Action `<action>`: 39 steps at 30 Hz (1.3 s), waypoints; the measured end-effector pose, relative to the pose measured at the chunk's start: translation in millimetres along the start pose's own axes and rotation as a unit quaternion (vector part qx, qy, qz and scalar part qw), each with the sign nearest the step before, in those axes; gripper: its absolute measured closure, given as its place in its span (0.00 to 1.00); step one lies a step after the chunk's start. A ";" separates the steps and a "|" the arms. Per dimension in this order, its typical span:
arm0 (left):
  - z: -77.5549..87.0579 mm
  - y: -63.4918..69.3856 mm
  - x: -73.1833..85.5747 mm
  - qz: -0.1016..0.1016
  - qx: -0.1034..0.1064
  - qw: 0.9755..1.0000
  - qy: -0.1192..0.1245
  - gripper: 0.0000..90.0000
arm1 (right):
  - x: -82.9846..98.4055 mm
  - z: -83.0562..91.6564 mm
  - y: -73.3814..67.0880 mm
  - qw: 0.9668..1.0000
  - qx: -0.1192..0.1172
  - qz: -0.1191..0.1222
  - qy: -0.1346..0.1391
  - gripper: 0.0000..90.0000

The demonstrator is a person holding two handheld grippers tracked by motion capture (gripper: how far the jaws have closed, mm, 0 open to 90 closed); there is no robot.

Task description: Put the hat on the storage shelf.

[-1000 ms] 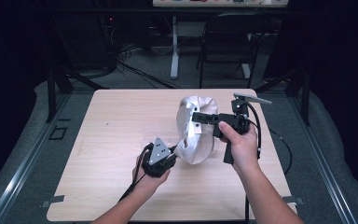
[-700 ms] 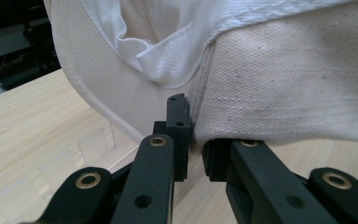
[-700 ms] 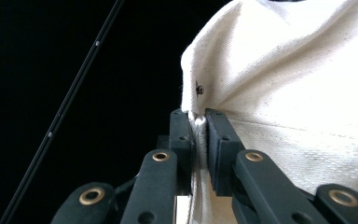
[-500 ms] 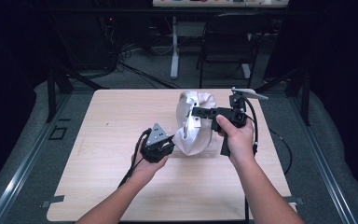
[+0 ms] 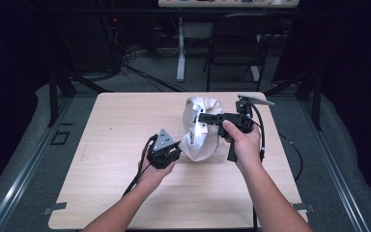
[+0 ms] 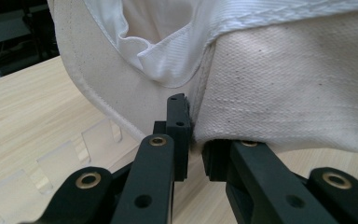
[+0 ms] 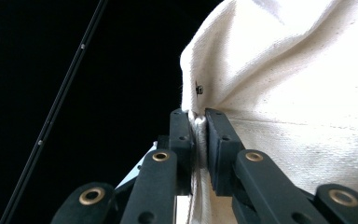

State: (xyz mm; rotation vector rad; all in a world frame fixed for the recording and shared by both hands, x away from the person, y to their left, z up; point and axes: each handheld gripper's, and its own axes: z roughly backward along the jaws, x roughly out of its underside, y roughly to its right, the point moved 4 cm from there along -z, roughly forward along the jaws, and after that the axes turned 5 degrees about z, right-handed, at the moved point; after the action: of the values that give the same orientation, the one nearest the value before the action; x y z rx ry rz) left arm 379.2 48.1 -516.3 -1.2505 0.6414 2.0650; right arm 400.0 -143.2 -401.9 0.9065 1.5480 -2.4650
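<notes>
Cloth fills my grip on both sides: a cream canvas bag (image 5: 200,130) stands bunched near the middle of the worktop (image 5: 101,135), its lower end resting on the wood and its upper part lifted. My left gripper (image 5: 174,147) comes in low from the bag's left side, and its fingers (image 6: 179,135) are pinched narrow on the bag's bottom hem, where a stitched seam and a white inner lining show just above. My right gripper (image 5: 200,118) reaches in level from the right, higher up, and its fingers (image 7: 216,144) are clamped tight on a fold of the bag's upper edge, the fabric squeezed between them. A small dark rivet (image 7: 199,88) sits on the cloth just above that fold.
</notes>
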 end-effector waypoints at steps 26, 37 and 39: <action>-2.3 -5.8 22.0 0.040 -0.021 0.999 -0.015 0.95 | 9.2 -14.7 12.6 1.000 0.006 -0.009 -0.020 0.92; -2.8 -10.2 26.3 0.045 -0.014 0.998 -0.028 0.95 | 14.0 -21.2 16.4 0.999 0.015 -0.005 -0.029 0.92; -3.9 -11.2 28.6 0.049 -0.014 0.998 -0.039 0.95 | 14.1 -21.7 17.4 0.999 0.019 -0.006 -0.028 0.92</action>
State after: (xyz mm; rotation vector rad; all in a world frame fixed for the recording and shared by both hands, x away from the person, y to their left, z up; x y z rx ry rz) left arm 379.8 60.7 -544.6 -1.1694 0.6522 2.1987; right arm 404.4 -129.9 -429.8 0.8286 1.4997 -2.5127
